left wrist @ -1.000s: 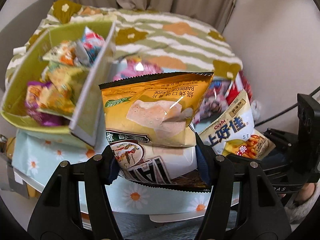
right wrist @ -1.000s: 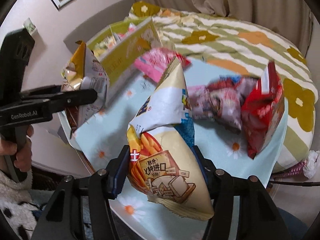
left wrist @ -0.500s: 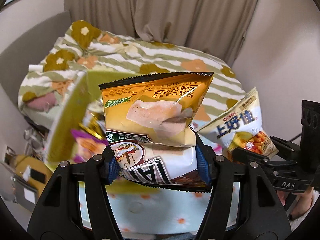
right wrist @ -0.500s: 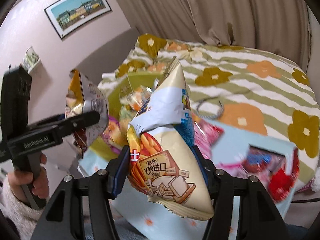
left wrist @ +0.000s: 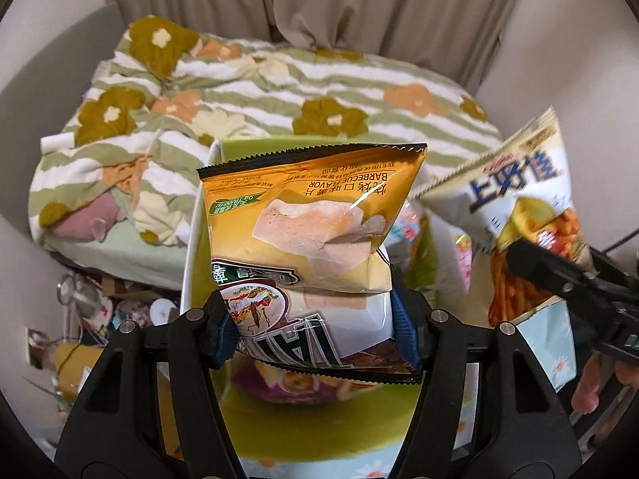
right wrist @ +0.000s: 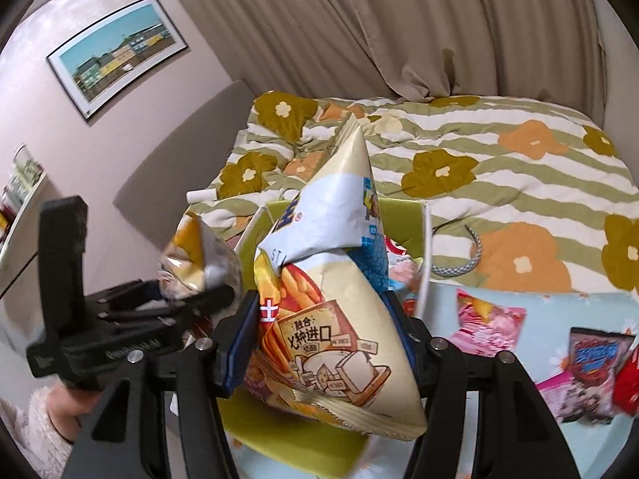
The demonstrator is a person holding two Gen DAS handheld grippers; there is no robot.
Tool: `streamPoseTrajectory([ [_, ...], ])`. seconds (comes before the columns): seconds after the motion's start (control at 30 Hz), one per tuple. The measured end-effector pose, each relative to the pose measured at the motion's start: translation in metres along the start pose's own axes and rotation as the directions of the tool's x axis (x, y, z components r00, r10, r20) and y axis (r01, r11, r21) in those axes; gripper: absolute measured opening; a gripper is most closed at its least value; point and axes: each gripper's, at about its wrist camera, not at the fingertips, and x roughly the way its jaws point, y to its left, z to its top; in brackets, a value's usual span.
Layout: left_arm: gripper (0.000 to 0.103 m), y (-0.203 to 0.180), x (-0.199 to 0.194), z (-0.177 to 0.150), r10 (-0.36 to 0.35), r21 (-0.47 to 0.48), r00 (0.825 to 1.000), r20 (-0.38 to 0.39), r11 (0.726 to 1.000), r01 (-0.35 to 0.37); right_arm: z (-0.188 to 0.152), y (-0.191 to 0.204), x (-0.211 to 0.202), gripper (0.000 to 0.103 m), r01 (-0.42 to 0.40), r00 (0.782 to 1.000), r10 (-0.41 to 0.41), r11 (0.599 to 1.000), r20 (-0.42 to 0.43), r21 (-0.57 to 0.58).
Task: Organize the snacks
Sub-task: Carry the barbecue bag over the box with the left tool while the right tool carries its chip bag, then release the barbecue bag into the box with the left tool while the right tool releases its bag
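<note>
My left gripper is shut on a golden barbecue chip bag, held above the open green box. A purple snack pack lies in the box under it. My right gripper is shut on a cream and white bag of snack sticks, also over the green box. In the left wrist view that cream bag hangs at the right in the black right gripper. In the right wrist view the golden bag shows at the left in the left gripper.
A bed with a green striped flower quilt lies behind the box. Pink, blue-red and red snack packs lie on the light blue daisy tablecloth to the right. Clutter sits on the floor at the left.
Both grippers have carried their bags leftward from over the table to above the green box, and have risen. The box now sits directly under the bags; both grips are unchanged.
</note>
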Motion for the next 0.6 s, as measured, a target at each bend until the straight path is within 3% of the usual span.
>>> streamPoseTrajectory([
  [0.07, 0.062, 0.005, 0.013, 0.001, 0.001, 0.017, 1.000, -0.029, 1.000, -0.001, -0.002, 0.003, 0.005, 0.055, 0.010, 1.000, -0.010, 1.000, 0.001, 0.028],
  [0.1, 0.068, 0.007, 0.020, 0.001, 0.002, 0.026, 0.999, -0.043, 1.000, -0.001, -0.003, 0.003, 0.009, 0.055, 0.020, 1.000, -0.020, 0.999, 0.000, 0.040],
  [0.13, 0.084, 0.009, 0.025, 0.000, 0.000, 0.031, 0.999, -0.049, 1.000, 0.001, -0.004, 0.003, 0.012, 0.055, 0.029, 1.000, -0.029, 0.998, -0.003, 0.047],
  [0.2, 0.103, 0.014, 0.026, -0.001, 0.004, 0.023, 0.999, -0.036, 1.000, -0.003, -0.005, 0.005, 0.017, 0.055, 0.048, 0.999, -0.048, 0.997, -0.009, 0.053],
  [0.6, 0.103, 0.031, -0.004, -0.022, -0.021, -0.028, 1.000, 0.000, 0.999, 0.021, 0.004, 0.008, 0.021, 0.055, 0.058, 0.998, -0.058, 0.997, -0.013, 0.047],
])
